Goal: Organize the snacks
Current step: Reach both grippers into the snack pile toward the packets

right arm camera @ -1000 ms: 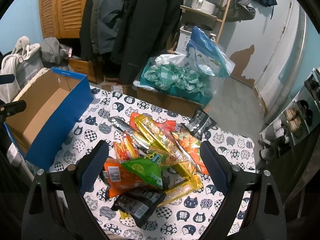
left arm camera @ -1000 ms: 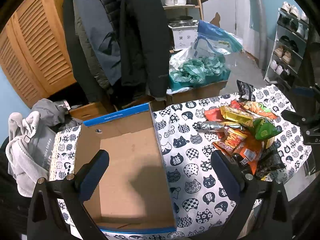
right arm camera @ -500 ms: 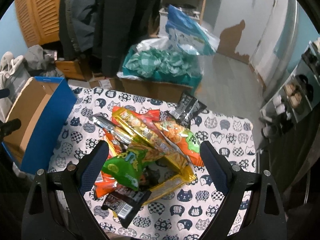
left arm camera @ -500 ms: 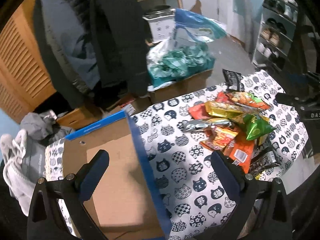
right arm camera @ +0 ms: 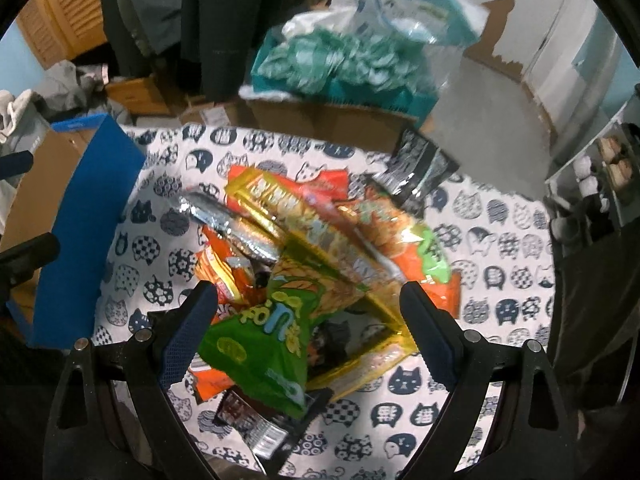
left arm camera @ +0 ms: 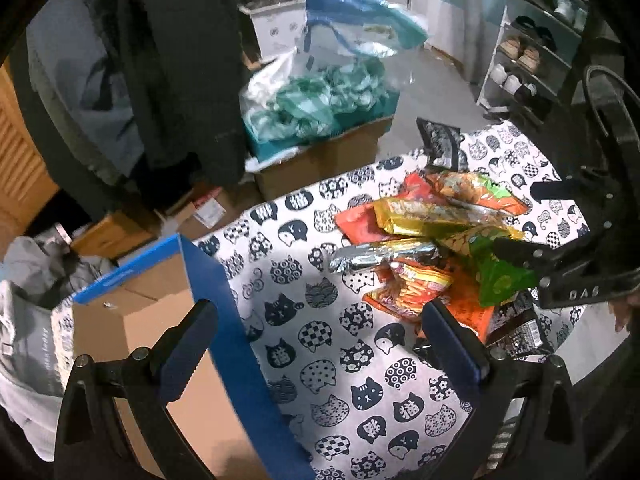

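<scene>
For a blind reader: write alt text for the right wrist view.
An open right gripper hovers over a green snack bag atop a pile of snack packets on a cat-print tablecloth. A blue-sided cardboard box stands left.

Dark coats [left arm camera: 176, 80] hang behind the table's far edge. Beside them a cardboard box [left arm camera: 320, 160] holds green bags [left arm camera: 316, 100]. A shoe rack [left arm camera: 532, 52] stands at the right, and wooden slatted doors [right arm camera: 60, 12] at the left.

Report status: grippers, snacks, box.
Both hand-held grippers open: left near box, right over snack pile. Green bag between right fingers, not gripped. Box looks empty.
</scene>
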Demonstrator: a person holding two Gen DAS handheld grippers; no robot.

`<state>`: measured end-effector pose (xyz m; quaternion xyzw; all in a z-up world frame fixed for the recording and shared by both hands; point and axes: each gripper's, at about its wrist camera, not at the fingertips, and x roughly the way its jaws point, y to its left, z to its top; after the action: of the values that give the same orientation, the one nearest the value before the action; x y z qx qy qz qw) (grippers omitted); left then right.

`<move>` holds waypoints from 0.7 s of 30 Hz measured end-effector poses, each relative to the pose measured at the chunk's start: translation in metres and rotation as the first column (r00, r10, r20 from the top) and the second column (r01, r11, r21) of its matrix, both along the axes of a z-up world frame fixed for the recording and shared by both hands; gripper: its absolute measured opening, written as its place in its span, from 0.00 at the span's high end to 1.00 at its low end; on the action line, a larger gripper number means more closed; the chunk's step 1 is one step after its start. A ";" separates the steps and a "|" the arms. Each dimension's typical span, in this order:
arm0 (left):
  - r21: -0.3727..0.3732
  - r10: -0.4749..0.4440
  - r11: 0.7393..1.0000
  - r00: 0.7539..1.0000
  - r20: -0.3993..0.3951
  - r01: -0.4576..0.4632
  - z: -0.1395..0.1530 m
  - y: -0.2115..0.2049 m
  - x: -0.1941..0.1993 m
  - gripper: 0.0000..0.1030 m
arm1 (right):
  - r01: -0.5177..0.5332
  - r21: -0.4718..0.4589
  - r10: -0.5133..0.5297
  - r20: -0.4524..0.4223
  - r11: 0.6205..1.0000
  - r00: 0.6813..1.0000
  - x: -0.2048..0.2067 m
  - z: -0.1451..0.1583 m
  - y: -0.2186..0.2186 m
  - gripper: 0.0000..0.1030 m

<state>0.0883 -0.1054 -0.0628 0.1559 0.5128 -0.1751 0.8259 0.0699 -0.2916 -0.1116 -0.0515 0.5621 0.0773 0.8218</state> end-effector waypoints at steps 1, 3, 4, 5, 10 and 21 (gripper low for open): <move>-0.005 0.004 1.000 1.000 -0.010 -0.004 -0.004 0.001 0.002 0.00 | -0.001 -0.002 0.001 -0.009 1.000 1.000 0.002 -0.003 0.001 0.12; -0.011 0.006 1.000 1.000 -0.022 -0.006 -0.011 0.001 0.006 0.00 | -0.004 -0.002 0.004 -0.028 1.000 1.000 0.006 -0.011 0.004 0.12; -0.011 0.005 1.000 1.000 -0.031 -0.005 -0.016 0.001 0.008 0.00 | -0.007 -0.001 0.007 -0.035 1.000 0.999 0.007 -0.015 0.005 0.12; -0.011 0.003 1.000 0.999 -0.039 -0.004 -0.021 0.000 0.009 0.00 | -0.008 0.000 0.008 -0.044 1.000 0.999 0.008 -0.019 0.005 0.12; -0.001 0.002 1.000 0.996 -0.084 -0.002 -0.043 -0.004 0.018 0.00 | 0.013 0.007 -0.012 -0.096 1.000 0.995 0.010 -0.037 0.000 0.12; -0.008 -0.070 0.998 0.987 -0.145 0.069 -0.061 -0.033 0.016 0.00 | -0.002 0.075 0.019 -0.228 0.997 0.974 0.003 -0.072 -0.020 0.49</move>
<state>0.1038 -0.1381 -0.1237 0.1594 0.5658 -0.2153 0.7798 0.0730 -0.3118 -0.1836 -0.0148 0.6493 0.1079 0.7527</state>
